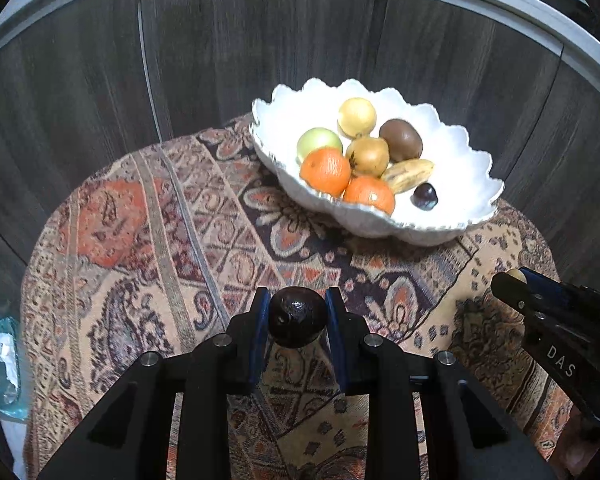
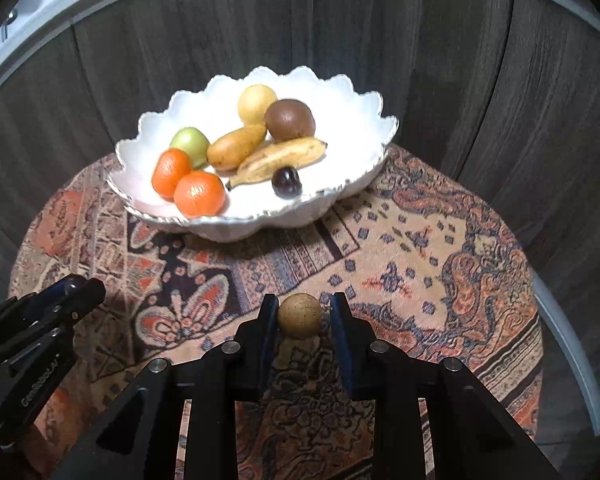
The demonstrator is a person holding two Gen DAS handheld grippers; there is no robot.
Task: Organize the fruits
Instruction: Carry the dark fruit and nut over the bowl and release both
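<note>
Both claws are loaded right now: my left gripper [image 1: 298, 316] is pinching a dark plum [image 1: 298, 317], and my right gripper [image 2: 302, 316] has a small tan round fruit [image 2: 300, 316] squeezed between its fingers, though the right pad looks barely touching. Each hangs over the patterned tablecloth [image 2: 400, 248], short of the white scalloped bowl [image 2: 236, 224] further back, which already holds oranges, a banana and another plum [image 2: 287, 181]. So I'd say I'm mid-carry. Next I need to clear the rim and let go over bare spots.
</note>
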